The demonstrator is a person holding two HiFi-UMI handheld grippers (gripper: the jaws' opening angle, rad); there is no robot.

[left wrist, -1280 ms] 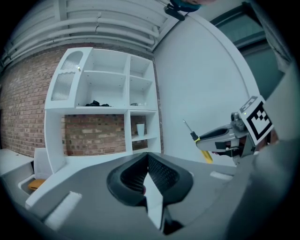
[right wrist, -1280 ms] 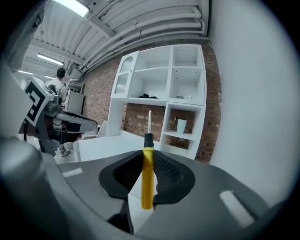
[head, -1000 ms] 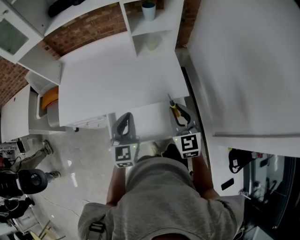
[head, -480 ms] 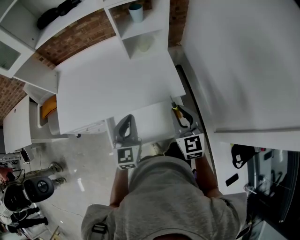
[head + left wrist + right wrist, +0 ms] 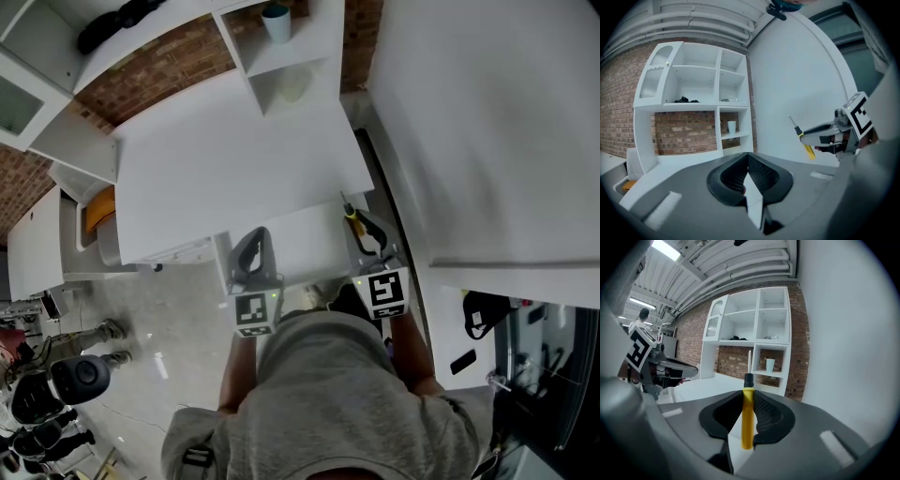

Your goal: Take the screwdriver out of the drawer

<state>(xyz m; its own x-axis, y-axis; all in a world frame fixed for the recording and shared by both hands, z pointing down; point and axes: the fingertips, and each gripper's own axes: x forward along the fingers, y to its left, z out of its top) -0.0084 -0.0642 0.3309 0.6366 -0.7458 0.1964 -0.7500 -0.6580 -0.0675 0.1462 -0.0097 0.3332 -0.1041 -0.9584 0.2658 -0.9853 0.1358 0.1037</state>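
Unmoved since earlier: right hand-held gripper (image 5: 749,395) clamps screwdriver (image 5: 747,423), shaft toward 12 o'clock; left hand-held gripper (image 5: 748,161) closed, empty, near level.

The head camera looked steeply down from above the person onto the white table (image 5: 225,159), left gripper (image 5: 251,246) and right gripper (image 5: 367,230), while each gripper camera rode close behind its jaws, facing almost level toward the shelf unit (image 5: 701,89) all three shared.
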